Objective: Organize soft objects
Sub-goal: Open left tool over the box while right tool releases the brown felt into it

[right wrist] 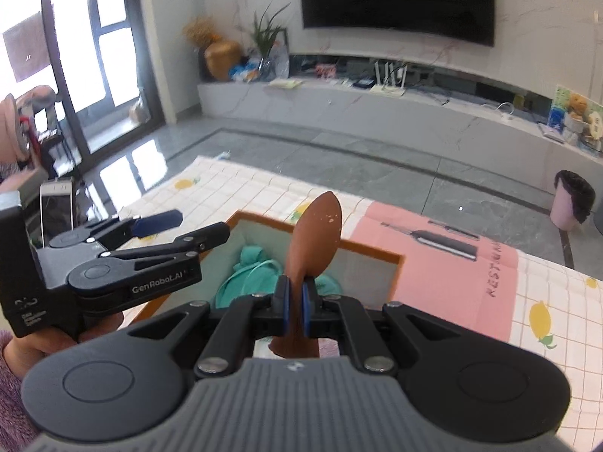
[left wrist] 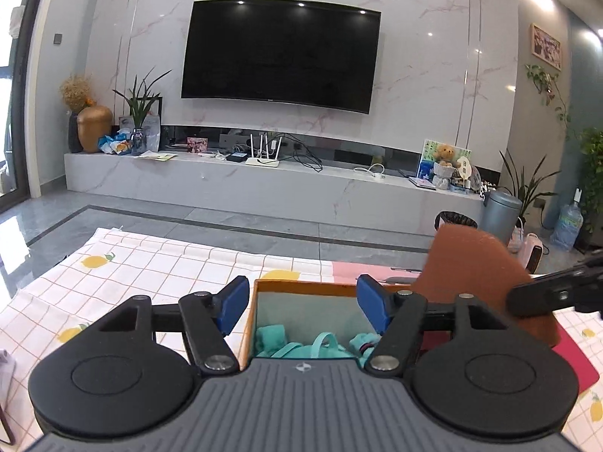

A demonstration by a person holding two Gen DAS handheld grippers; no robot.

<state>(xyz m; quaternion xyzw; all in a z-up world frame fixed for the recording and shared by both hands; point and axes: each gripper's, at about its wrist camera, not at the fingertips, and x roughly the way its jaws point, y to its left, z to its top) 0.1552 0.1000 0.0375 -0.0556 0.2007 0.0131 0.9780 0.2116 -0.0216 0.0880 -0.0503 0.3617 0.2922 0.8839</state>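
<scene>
Two tongs are in my hands, and both are by the orange box (right wrist: pixel 392 260) on the table. That box is my landmark.

My left tongs (left wrist: pixel 301 303) are wide apart, with the blue pads (left wrist: pixel 235 303) out over the near part of the box. Nothing is between them. Seen from my right side, the left tongs (right wrist: pixel 196 228) reach over the left rim of the box, and my hand (right wrist: pixel 45 342) in a fuzzy purple sleeve (right wrist: pixel 11 395) holds them.

My right tongs (right wrist: pixel 296 303) are squeezed together on a flat brown soft piece (right wrist: pixel 316 233). It sticks up tall and thin over the near edge of the box, and its tip leans toward the far side. From my left side the same brown soft piece (left wrist: pixel 471 263) shows its wide face, just right of the box, with the right tongs (left wrist: pixel 546 293) biting its right edge.

Inside the box lies a teal cloth thing (right wrist: pixel 248 271) with thin straps. It sits low in the box, at the near end.

The box stands on a checked cloth with lemons (left wrist: pixel 113 275). A pink mat (right wrist: pixel 444 263) lies on that cloth just right of the box. Far behind the box, past the grey floor, a big dark TV (left wrist: pixel 279 56) hangs on the wall.
</scene>
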